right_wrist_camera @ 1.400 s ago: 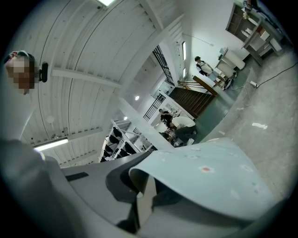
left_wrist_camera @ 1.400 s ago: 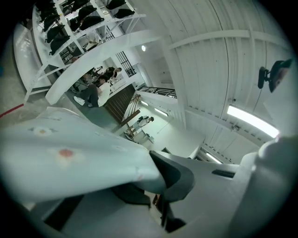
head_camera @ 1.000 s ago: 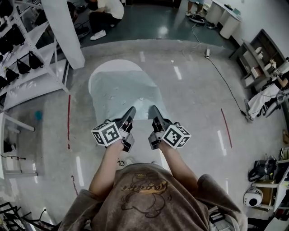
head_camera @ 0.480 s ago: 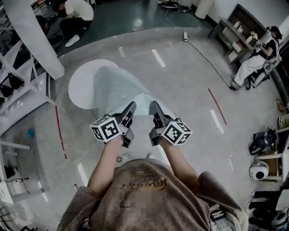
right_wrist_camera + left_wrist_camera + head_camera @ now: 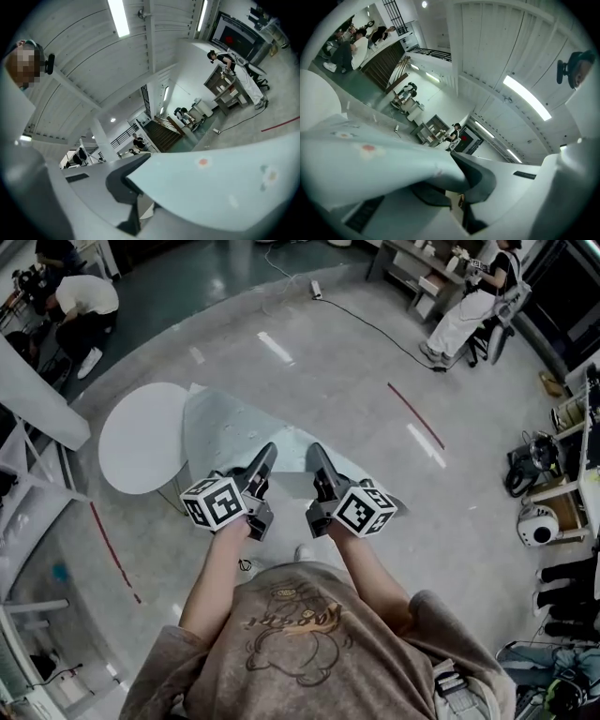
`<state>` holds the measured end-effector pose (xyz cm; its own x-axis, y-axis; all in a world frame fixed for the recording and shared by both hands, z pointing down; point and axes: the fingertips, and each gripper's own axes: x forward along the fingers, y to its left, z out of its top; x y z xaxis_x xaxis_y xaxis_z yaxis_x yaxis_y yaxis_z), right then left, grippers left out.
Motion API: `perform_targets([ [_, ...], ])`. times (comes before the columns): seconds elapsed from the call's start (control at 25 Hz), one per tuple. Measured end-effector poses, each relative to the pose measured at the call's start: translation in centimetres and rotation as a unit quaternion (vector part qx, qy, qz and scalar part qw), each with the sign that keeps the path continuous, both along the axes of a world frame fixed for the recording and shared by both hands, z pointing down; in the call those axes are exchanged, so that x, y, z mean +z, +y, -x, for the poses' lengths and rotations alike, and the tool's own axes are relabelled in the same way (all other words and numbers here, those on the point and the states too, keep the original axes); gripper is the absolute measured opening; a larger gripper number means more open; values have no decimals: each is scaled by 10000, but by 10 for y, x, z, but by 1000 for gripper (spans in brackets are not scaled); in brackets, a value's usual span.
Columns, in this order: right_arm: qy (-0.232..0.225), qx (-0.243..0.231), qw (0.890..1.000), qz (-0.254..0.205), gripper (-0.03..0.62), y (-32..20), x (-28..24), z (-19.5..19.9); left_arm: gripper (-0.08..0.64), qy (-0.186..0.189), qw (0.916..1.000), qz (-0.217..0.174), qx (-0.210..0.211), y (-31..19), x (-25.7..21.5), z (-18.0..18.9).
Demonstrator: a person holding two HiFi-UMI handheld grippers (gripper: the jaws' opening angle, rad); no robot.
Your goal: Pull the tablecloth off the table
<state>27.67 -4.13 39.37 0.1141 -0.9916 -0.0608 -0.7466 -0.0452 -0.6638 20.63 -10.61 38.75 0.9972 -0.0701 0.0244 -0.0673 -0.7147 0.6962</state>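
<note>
Dragged farther off 1 table (image 5: 136, 442): 1 tablecloth (image 5: 230, 432), 2 grippers (image 5: 266, 454) (image 5: 314, 454) clamping.

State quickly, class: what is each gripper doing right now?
Left gripper: closed, holding the tablecloth.
Right gripper: closed, holding the same tablecloth.

On the polished grey floor, a seated person (image 5: 464, 310) in white sits on a chair between 1 and 2 o'clock, beside a desk (image 5: 422, 273). At 10 o'clock another person (image 5: 80, 315) in a white top crouches low. A power strip (image 5: 316, 289) lies at 12 o'clock, its black cable (image 5: 375, 324) running towards the chair. One red tape line (image 5: 415, 415) marks the floor at 2 o'clock, and a second tape line (image 5: 112, 554) at 8 o'clock. A white domed device (image 5: 537, 526) stands at 3 o'clock. A white pillar (image 5: 37, 399) slants near 9 o'clock.
</note>
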Motion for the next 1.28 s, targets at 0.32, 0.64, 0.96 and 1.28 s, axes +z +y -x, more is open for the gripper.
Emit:
perform_targets([
  [0.32, 108, 477, 9986, -176, 11, 16, -2, -10, 21, -74, 9985, 91, 538, 6, 11, -21],
  [0.64, 306, 742, 9967, -111, 11, 49, -4, -34, 21, -221, 9960, 186, 847, 40, 19, -50],
  [0.96, 179, 638, 9978, -88, 12, 77, -4, -58, 21, -336, 9973, 97, 640, 71, 13, -67],
  [1.28, 138, -93, 9998, -77, 18, 38, 1, -21, 21, -246, 9994, 208, -100, 40, 10, -20],
])
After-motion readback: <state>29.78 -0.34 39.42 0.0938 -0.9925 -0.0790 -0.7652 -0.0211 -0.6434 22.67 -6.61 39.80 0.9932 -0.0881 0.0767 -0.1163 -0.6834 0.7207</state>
